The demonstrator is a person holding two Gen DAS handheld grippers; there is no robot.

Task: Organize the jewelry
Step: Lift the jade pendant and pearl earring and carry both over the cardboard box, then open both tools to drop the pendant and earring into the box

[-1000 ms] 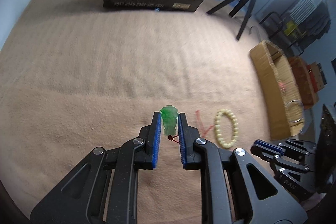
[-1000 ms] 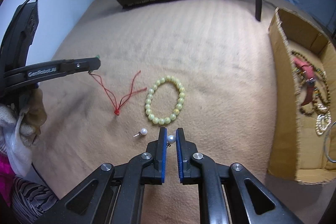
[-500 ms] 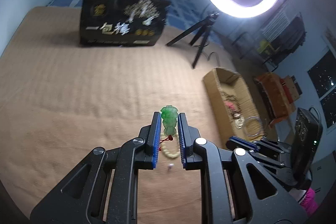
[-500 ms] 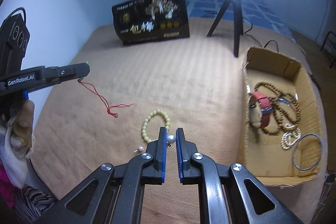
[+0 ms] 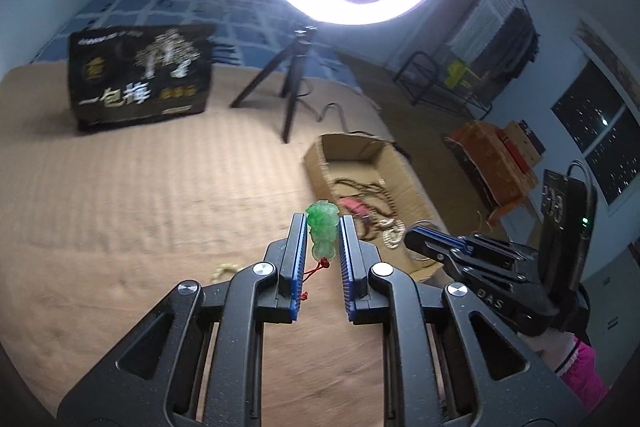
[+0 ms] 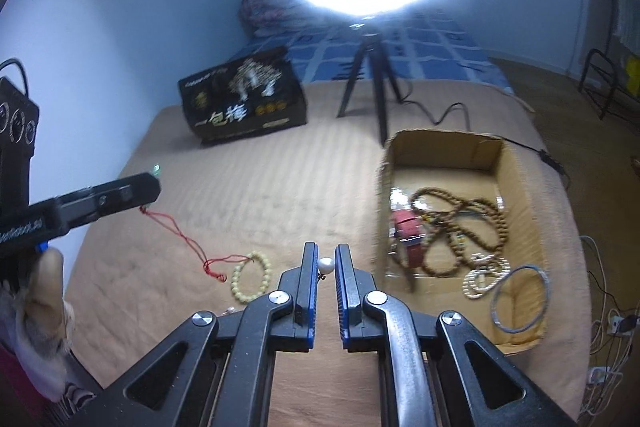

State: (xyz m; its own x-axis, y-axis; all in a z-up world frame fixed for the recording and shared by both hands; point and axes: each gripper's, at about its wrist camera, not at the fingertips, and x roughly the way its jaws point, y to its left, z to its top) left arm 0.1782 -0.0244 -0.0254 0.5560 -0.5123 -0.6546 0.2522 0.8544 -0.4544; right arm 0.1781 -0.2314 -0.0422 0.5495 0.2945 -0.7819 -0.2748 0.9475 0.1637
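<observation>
My left gripper (image 5: pixel 322 223) is shut on a green jade pendant (image 5: pixel 322 233), held in the air; its red cord (image 6: pixel 180 233) hangs down to the bed. My right gripper (image 6: pixel 326 255) is shut on a white pearl earring (image 6: pixel 326 264), lifted above the bed. A yellow bead bracelet (image 6: pixel 251 277) lies on the tan bedcover, with a second pearl earring (image 6: pixel 230 311) beside it. A cardboard box (image 6: pixel 516 179) to the right holds a red watch (image 6: pixel 408 231), brown bead strands, a pearl bracelet and a silver bangle (image 6: pixel 520 301). The box also shows in the left wrist view (image 5: pixel 320 167).
A black printed box (image 6: pixel 244 99) stands at the back of the bed. A ring light on a tripod (image 6: pixel 370 75) stands behind the cardboard box, its cable trailing right. The bed edge drops off at right.
Both grippers rose from the bedcover and tilted up, carrying the pendant and the pearl earring. The pendant's cord lifted with it. The cardboard box came into fuller view.
</observation>
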